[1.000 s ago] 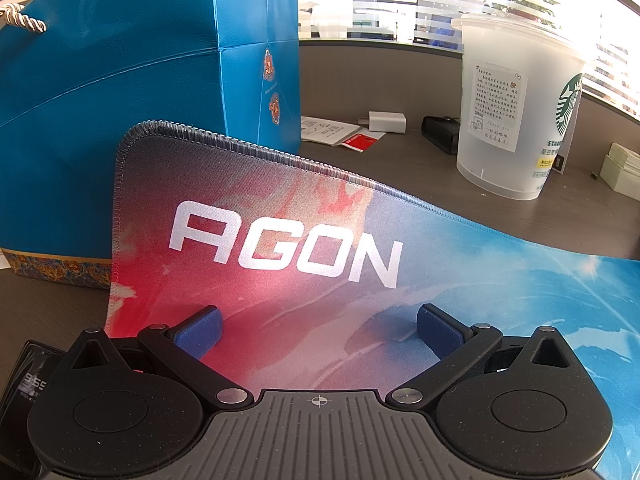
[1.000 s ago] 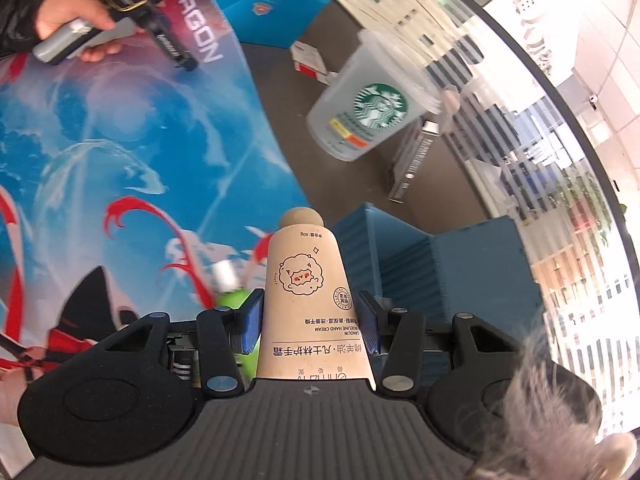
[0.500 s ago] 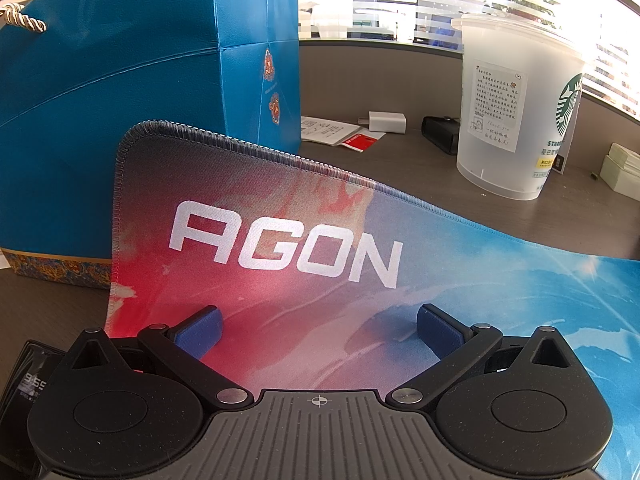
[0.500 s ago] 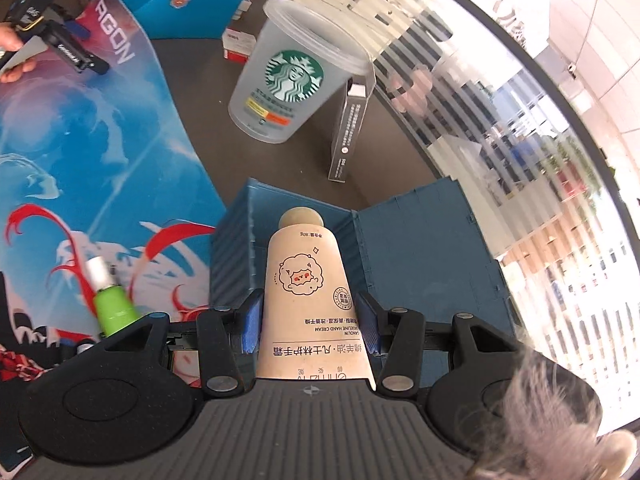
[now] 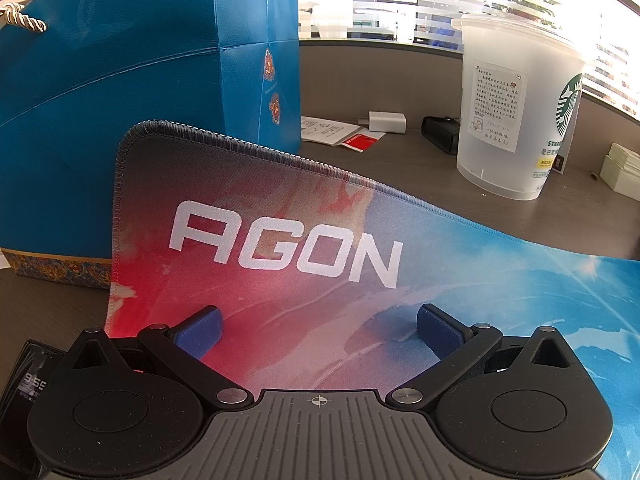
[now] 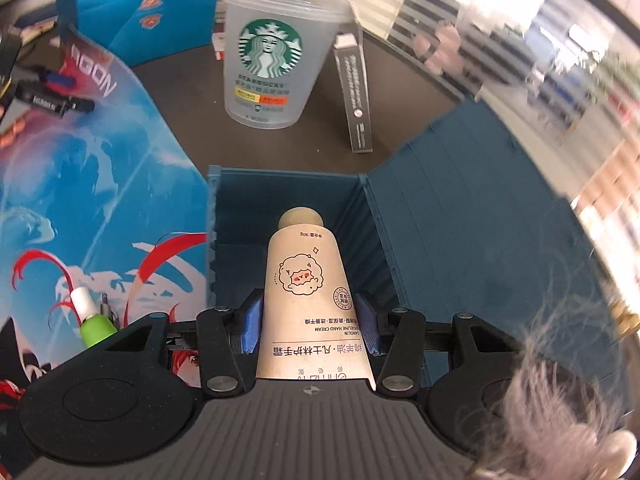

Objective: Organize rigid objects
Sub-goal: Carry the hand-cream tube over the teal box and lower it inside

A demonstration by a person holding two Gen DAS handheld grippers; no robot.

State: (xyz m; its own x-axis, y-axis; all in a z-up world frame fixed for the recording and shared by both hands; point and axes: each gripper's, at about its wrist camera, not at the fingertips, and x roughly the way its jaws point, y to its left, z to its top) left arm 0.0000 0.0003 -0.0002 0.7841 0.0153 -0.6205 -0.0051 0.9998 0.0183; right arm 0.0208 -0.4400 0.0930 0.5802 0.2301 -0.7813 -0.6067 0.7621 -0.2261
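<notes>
Desk mat (image 5: 460,280) is covering most of the desk, its far corner curling up against a blue gift bag (image 5: 120,80); the right edge is running out of the left wrist view.

Blue box (image 6: 440,232) is sitting open beside the mat, seen only from the right wrist; its near part is being hidden behind the gripper body.

Frosted plastic cup (image 6: 272,52) is standing upright on the bare desk beyond the box, in both views. A slim carton (image 6: 356,92) is leaning just beside it.

Right gripper (image 6: 310,328) is clamping a hand cream tube (image 6: 308,292), cap pointing forward over the box interior; the tube's crimped end is being hidden under the gripper.

Left gripper (image 5: 318,324) is hovering over the mat, jaws standing wide apart, nothing between them.

Green-and-white marker (image 6: 92,316) is lying on the mat, partly cut off.
</notes>
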